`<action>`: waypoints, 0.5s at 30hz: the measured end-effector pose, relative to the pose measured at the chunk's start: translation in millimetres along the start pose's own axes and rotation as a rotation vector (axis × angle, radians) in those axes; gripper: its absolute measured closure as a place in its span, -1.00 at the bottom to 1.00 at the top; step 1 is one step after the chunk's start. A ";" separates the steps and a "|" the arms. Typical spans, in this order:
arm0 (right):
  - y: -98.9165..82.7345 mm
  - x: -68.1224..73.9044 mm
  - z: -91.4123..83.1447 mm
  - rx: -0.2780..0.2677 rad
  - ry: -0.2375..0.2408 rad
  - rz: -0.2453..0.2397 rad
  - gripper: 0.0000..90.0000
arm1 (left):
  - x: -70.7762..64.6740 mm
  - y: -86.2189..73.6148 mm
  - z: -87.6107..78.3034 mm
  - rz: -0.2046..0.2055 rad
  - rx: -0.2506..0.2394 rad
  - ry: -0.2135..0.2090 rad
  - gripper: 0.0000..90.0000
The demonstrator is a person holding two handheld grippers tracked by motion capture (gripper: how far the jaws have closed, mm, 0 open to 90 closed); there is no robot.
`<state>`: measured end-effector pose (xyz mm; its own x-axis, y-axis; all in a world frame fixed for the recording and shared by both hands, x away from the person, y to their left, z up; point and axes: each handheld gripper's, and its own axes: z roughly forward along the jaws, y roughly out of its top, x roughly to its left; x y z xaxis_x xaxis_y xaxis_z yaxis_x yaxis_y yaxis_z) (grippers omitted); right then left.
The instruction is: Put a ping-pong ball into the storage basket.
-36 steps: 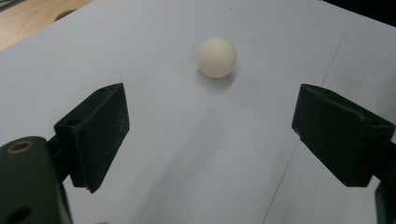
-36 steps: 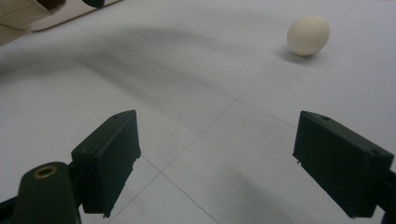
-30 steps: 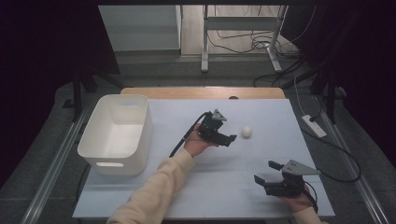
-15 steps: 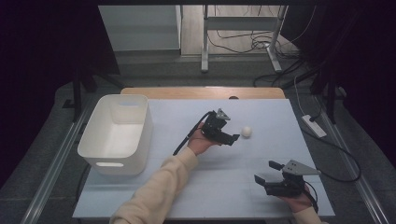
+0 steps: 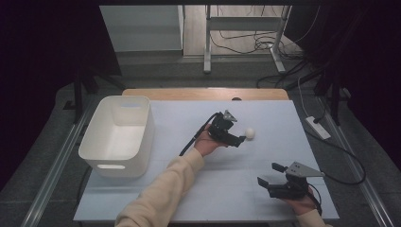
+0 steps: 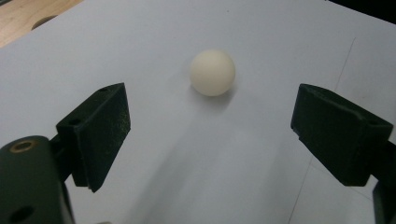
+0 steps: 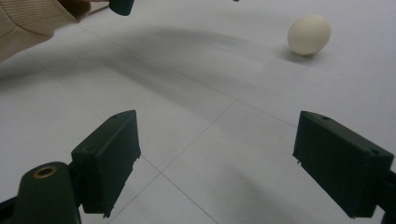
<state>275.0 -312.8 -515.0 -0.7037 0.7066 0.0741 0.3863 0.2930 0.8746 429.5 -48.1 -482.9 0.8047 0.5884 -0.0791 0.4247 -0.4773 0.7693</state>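
A small cream-white egg (image 5: 249, 133) lies on the pale table, right of centre. My left gripper (image 5: 238, 139) is held just left of the egg with its jaws wide apart, pointing at it. In the left gripper view the egg (image 6: 212, 72) sits ahead of the open gripper (image 6: 210, 133), beyond the fingertips and untouched. My right gripper (image 5: 267, 175) rests open near the table's front right edge, empty. The right gripper view has the egg (image 7: 308, 34) far off at the upper right, past its open gripper (image 7: 215, 163).
A white plastic bin (image 5: 117, 135) stands empty at the table's left side. A wooden strip (image 5: 203, 93) runs along the far edge. A cream sleeve (image 5: 163, 189) reaches in from the bottom. A white power strip (image 5: 318, 127) lies off the right edge.
My left gripper has slid to the right, closing the gap to the egg. The right gripper and the egg have stayed put.
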 end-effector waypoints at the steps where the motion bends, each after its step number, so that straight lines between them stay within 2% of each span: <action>1: -0.1 0.0 0.1 0.000 0.000 0.001 -0.68 | -0.6 0.4 1.3 -0.006 -0.004 -0.002 -0.72; 15: -0.6 -0.4 -0.7 -0.005 -0.002 0.001 -0.68 | -3.2 4.2 10.8 -0.002 0.003 -0.006 -0.71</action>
<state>274.6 -313.8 -515.2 -0.7022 0.7082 0.0740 0.3842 0.2893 0.8768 433.2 -59.1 -486.2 0.8065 0.5852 -0.0845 0.4274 -0.4782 0.7672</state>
